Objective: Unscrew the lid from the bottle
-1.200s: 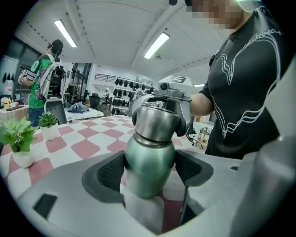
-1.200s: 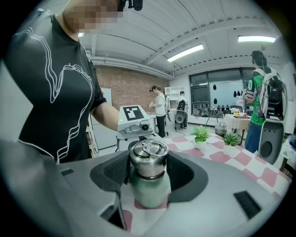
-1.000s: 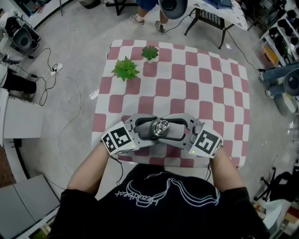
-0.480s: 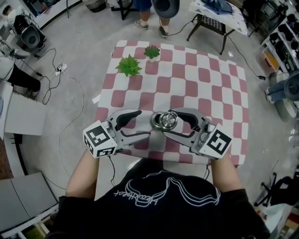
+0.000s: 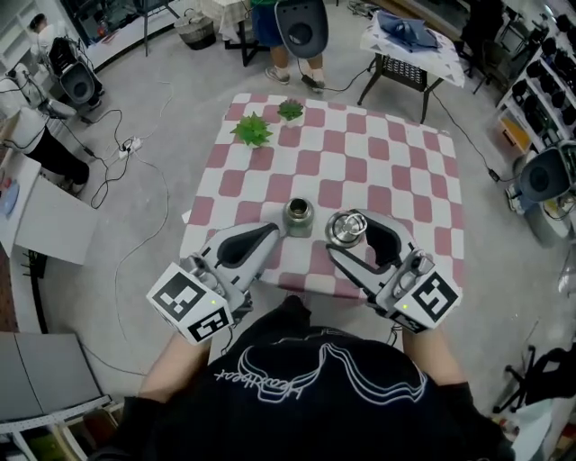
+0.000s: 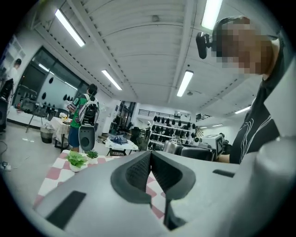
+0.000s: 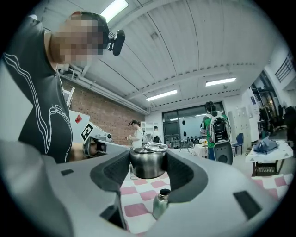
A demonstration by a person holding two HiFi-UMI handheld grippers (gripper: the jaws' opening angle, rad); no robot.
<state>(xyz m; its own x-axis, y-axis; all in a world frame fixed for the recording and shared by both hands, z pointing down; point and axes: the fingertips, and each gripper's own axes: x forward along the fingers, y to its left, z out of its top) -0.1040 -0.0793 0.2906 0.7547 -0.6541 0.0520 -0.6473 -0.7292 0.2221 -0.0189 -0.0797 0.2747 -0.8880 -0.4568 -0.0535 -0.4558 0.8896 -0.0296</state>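
The steel bottle stands upright on the red-and-white checked table, its mouth uncovered. Its metal lid hangs above the table to the bottle's right, with my right gripper shut on it. In the right gripper view the lid sits between the pads and the bottle stands below it. My left gripper hovers left of the bottle, apart from it. Its jaws have just been closing with nothing between them, and in the left gripper view the left gripper is shut with its pads together.
Two small green potted plants stand at the table's far left corner. A person stands beyond the far edge beside a small table with blue cloth. Cables lie on the floor at left.
Both grippers rose and drew apart. The left one let go of the bottle and shut empty. The right one lifted the lid off; the bottle now stands alone on the table.
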